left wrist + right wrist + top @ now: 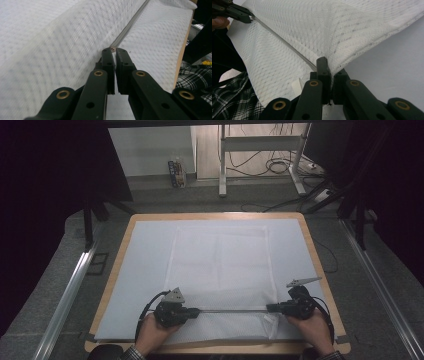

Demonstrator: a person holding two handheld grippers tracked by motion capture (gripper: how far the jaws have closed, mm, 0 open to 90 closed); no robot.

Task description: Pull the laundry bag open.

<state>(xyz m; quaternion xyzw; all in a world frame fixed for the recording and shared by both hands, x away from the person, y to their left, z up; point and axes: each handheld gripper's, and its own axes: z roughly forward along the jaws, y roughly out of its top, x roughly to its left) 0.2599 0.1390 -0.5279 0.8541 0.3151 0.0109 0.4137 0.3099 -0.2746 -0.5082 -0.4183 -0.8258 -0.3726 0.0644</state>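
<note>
High view: both grippers (199, 310) (269, 308) clamp the white mesh cloth's (220, 255) near fold, stretched between them

White mesh cloth (220, 265): knitted, perforated weave, matt, slightly rough; a folded edge pulled taut into a thin seam line between the grippers; small woven tag (296, 87) near the cloth's edge, ribbed, matt; left gripper (114, 50) and right gripper (329, 65): black plastic jaws, matt, with brass-look rivets, shiny; under the cloth a pale sheet (145, 250), smooth, matt; table (215, 215) rim around the sheet: light wood, smooth.
</note>
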